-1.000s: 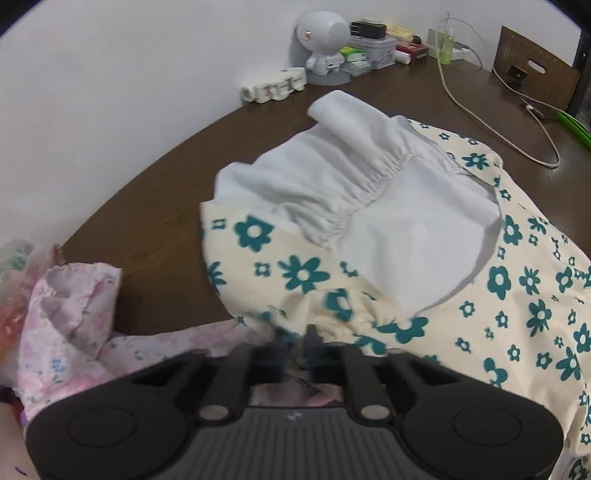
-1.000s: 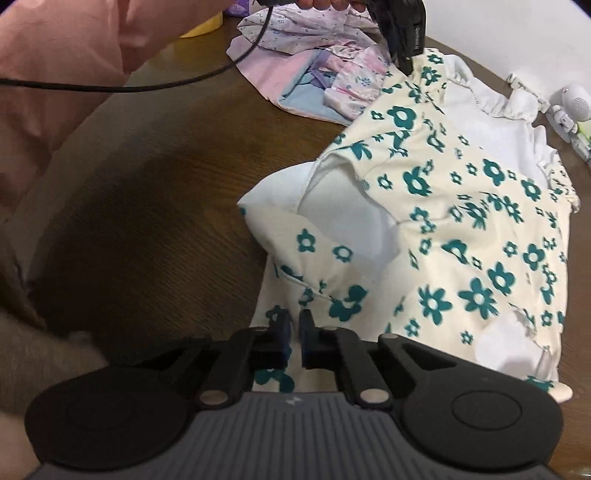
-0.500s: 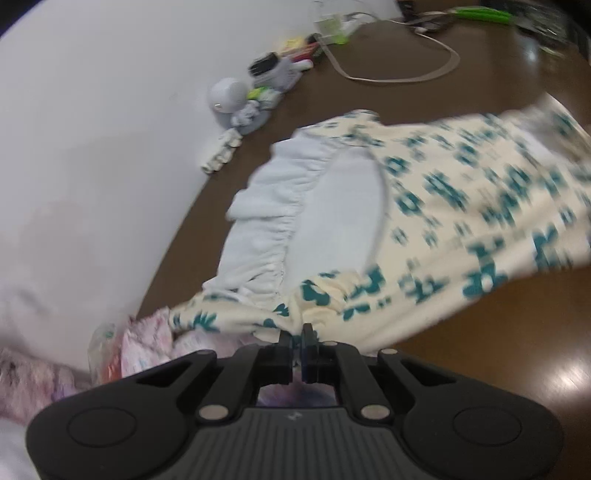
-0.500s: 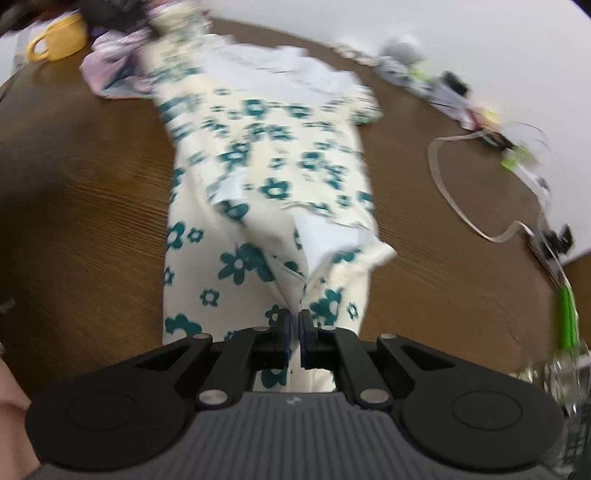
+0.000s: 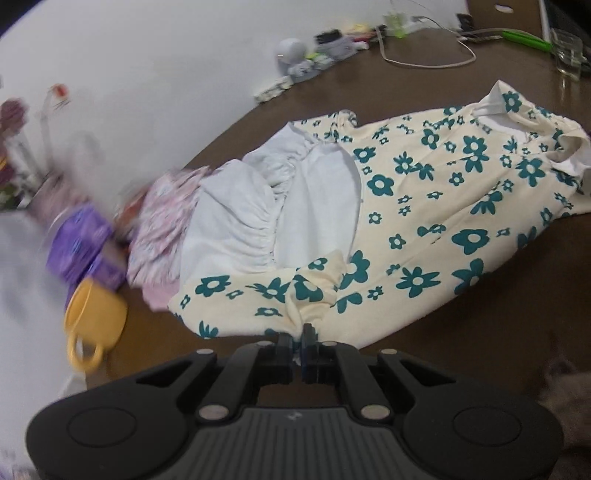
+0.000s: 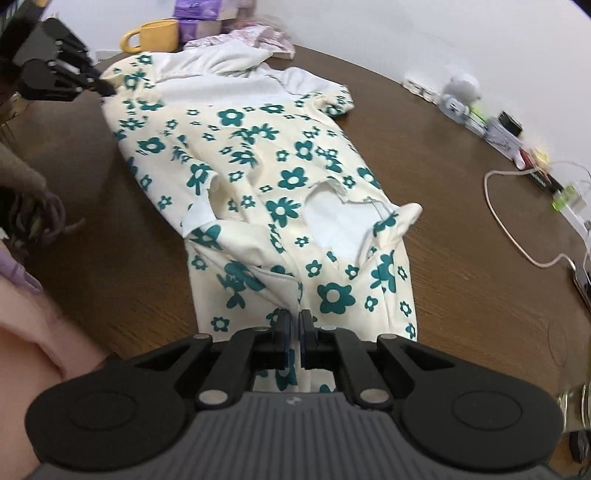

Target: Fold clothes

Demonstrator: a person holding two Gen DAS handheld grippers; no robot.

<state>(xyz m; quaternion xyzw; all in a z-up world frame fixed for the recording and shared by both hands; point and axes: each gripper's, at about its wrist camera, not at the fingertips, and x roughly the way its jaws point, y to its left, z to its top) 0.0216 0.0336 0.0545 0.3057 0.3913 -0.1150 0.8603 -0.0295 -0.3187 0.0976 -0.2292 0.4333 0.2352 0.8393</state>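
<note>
A cream dress with teal flowers [image 5: 424, 221] [image 6: 280, 177] lies stretched along the brown table, its white lining [image 5: 251, 214] turned out at one end. My left gripper [image 5: 298, 334] is shut on the dress's near edge beside the lining. My right gripper [image 6: 294, 321] is shut on the opposite end of the dress. In the right wrist view the left gripper [image 6: 105, 88] shows at the far left corner of the cloth.
A pile of pink floral clothes [image 5: 162, 218], a yellow mug [image 5: 94, 319] [image 6: 155, 35] and purple boxes [image 5: 79, 247] sit by the lining end. Along the wall stand a small white robot toy [image 6: 460, 90], small boxes and a white cable [image 6: 517, 236]. A glass [image 5: 567, 51] stands at the far right.
Both grippers have swung the dress round and pulled it out lengthwise; it now lies flatter on the table. The mug and purple boxes have come into the left wrist view.
</note>
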